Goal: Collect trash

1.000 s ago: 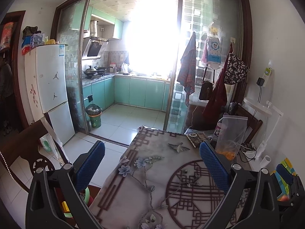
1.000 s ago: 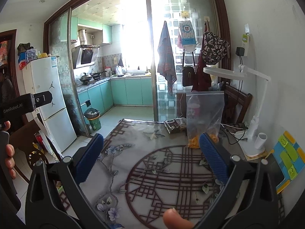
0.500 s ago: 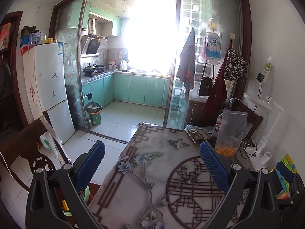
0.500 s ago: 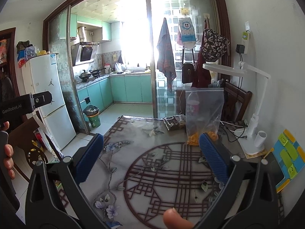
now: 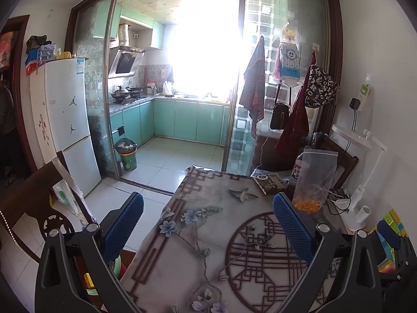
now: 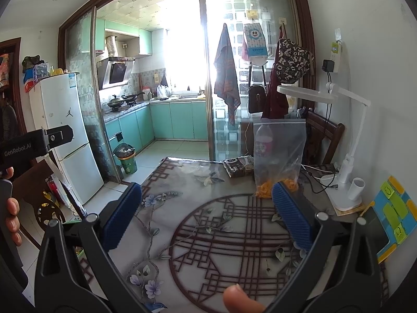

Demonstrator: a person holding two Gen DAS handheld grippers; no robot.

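Observation:
A clear zip bag [image 5: 314, 180] with orange scraps at its bottom stands upright at the table's far right; it also shows in the right wrist view [image 6: 280, 156]. A dark snack wrapper [image 5: 269, 182] lies beside it, also seen in the right wrist view [image 6: 238, 165]. A green trash bin [image 5: 127, 154] stands on the kitchen floor by the doorway, also visible in the right wrist view [image 6: 127, 157]. My left gripper [image 5: 207, 225] is open and empty above the table's left part. My right gripper [image 6: 207, 216] is open and empty, short of the bag.
The table [image 6: 182, 208] has a floral patterned cloth. A white desk lamp [image 6: 344, 180], a cup and cables sit at the right edge by the wall. A wooden chair [image 5: 28, 208] stands left of the table. A white fridge [image 5: 67, 120] is by the kitchen door.
Both grippers have pulled back slightly from the table's far end and risen; the bag and wrapper look a little farther away. Nothing was grasped.

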